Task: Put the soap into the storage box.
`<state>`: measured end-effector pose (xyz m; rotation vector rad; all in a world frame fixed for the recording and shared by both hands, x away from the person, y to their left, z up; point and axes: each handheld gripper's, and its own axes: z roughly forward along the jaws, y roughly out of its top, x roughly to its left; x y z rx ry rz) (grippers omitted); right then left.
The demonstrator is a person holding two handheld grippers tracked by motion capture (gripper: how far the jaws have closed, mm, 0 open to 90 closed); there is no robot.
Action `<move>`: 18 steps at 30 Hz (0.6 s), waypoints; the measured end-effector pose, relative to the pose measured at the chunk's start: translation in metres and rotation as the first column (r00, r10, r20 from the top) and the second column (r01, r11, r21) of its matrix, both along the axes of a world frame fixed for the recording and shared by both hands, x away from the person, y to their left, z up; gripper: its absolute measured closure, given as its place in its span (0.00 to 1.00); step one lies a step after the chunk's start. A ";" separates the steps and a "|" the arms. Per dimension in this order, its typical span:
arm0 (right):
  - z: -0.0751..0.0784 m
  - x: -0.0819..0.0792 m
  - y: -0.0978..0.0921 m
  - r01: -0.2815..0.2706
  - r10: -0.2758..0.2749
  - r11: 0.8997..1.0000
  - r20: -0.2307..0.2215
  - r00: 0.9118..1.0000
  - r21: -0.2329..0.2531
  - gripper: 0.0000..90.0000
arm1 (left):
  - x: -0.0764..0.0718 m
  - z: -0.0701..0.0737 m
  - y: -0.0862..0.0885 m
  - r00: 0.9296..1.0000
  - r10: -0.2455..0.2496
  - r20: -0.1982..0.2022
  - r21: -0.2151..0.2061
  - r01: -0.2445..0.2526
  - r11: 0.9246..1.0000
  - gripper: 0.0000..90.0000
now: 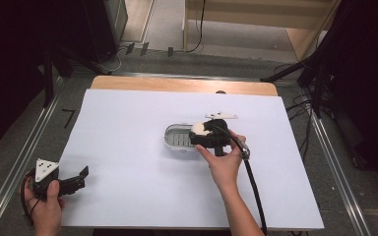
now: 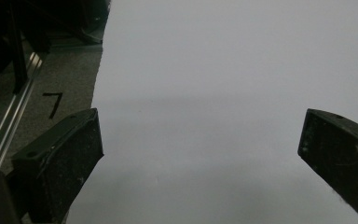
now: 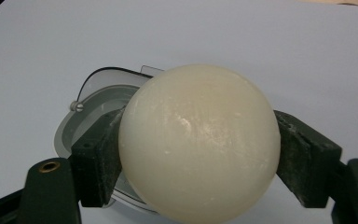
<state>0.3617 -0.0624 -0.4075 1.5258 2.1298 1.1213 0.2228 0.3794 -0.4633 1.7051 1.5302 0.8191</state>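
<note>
light: bright, even | surroundings: dark | shadows: soft | left gripper view: dim, blurred

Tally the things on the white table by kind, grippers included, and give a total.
Cream soap bar, clamped in the right gripper: 1
Grey soap dish: 1
Grippers, counting the open left gripper: 2
Total: 4

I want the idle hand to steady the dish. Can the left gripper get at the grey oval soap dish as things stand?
Probably yes. The left gripper sits open at the table's near-left corner, and bare white tabletop lies between it and the grey oval soap dish. The right gripper, holding the round cream soap bar, crowds only the dish's right end.
</note>
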 end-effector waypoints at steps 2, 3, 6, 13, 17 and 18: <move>0.000 0.000 0.002 -0.005 0.005 1.000 0.003 1.000 0.000 0.27 | 0.000 0.000 0.000 1.000 0.000 0.000 0.000 0.000 1.000 0.00; 0.000 0.000 0.004 -0.005 0.005 1.000 0.001 1.000 0.003 0.27 | 0.000 0.000 0.000 1.000 -0.001 -0.001 -0.001 0.001 1.000 0.00; -0.001 0.001 0.007 -0.012 0.012 1.000 -0.001 1.000 0.002 0.27 | 0.000 0.000 0.000 1.000 -0.001 -0.001 -0.001 0.001 1.000 0.00; -0.001 0.002 0.015 -0.019 0.019 1.000 -0.004 1.000 0.005 0.27 | 0.000 0.000 0.000 1.000 -0.002 -0.001 -0.001 0.002 1.000 0.00; -0.002 0.002 0.019 -0.027 0.027 1.000 -0.006 1.000 0.002 0.27 | 0.000 0.000 0.000 1.000 -0.002 -0.002 -0.001 0.002 1.000 0.00; -0.002 0.002 0.020 -0.028 0.029 1.000 -0.007 1.000 0.003 0.27 | 0.000 0.000 0.000 1.000 -0.002 -0.002 -0.001 0.002 1.000 0.00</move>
